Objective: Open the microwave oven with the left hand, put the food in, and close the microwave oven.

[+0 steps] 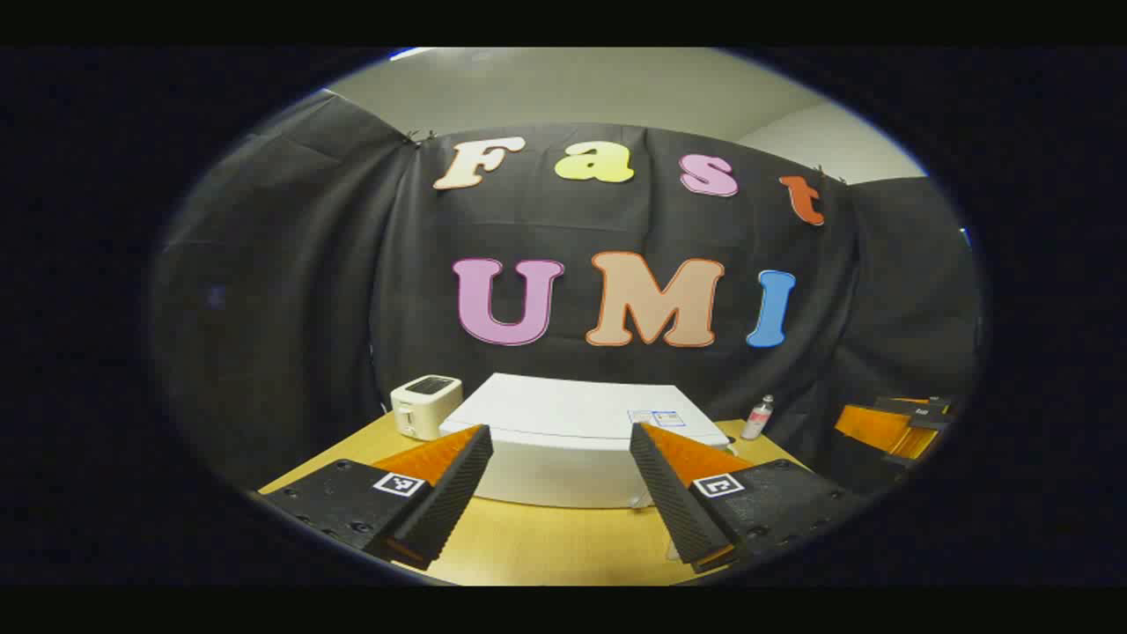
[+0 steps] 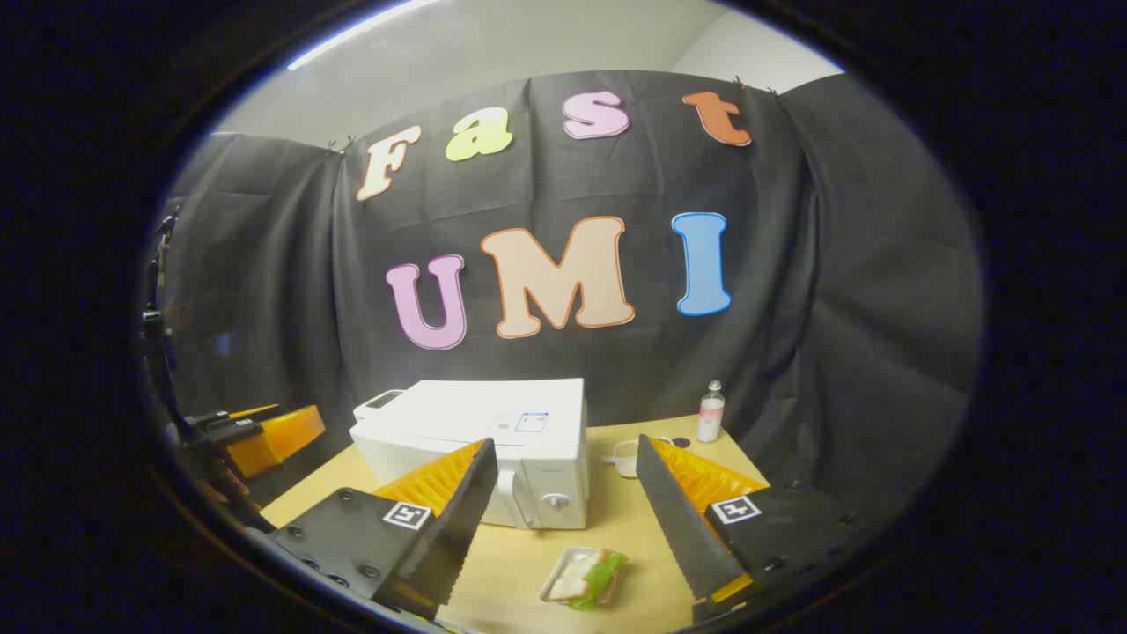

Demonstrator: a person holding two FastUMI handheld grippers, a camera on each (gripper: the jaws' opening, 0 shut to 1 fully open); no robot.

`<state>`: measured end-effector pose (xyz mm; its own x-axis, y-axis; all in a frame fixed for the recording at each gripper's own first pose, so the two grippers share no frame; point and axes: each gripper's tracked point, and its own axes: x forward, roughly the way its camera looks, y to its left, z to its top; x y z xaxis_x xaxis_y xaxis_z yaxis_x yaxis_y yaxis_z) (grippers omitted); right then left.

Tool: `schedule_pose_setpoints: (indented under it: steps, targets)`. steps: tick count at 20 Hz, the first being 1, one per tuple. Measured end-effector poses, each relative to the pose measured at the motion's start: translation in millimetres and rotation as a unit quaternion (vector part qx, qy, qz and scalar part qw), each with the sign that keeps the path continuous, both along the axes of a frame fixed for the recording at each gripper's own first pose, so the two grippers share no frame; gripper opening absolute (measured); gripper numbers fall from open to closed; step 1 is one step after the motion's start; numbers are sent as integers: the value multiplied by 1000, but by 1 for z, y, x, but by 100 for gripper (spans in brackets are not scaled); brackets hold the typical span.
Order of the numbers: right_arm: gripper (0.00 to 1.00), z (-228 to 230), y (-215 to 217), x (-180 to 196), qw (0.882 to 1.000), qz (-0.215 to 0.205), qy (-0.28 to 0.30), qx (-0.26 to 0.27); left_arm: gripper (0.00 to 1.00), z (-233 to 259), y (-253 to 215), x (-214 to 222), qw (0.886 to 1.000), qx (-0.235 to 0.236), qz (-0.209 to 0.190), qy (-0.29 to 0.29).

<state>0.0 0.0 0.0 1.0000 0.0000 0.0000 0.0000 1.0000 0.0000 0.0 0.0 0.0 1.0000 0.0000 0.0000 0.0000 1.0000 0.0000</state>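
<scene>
**Door shut, nothing in hand**

A wooden table [image 2: 519, 563] fronts the black cloth wall. The white microwave oven [image 2: 493, 440] sits at frame centre, door closed, handle [image 2: 513, 497] facing you. The food tray [image 2: 585, 577] lies at the bottom centre of the right gripper view. Your left gripper [image 1: 561, 493] and right gripper [image 2: 563, 528] are both spread and empty. Judged from this, opening comes first: bring your left fingers onto the handle.
</scene>
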Motion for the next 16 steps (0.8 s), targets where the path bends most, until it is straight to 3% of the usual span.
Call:
schedule_pose_setpoints:
  steps: [2, 3, 6, 7, 16]
  targets:
    - [92, -4, 7, 6, 1000, 2, 4, -5, 95, 0, 2, 5, 1000, 1, -5, -1]
    - [99, -6, 10, 9, 1000, 1, 6, -7, 95, -1, 2, 8, 1000, 3, -9, 1]
    - [99, -7, 20, 14, 1000, 1, 13, -4, 95, -3, 6, 13, 1000, 18, -18, 4]
    - [92, -5, 25, 16, 1000, 6, 10, -3, 95, -2, 9, 15, 1000, 21, -18, 3]
    - [92, -5, 20, 26, 1000, -8, 8, 0, 95, -13, 8, 26, 999, 25, -29, 15]
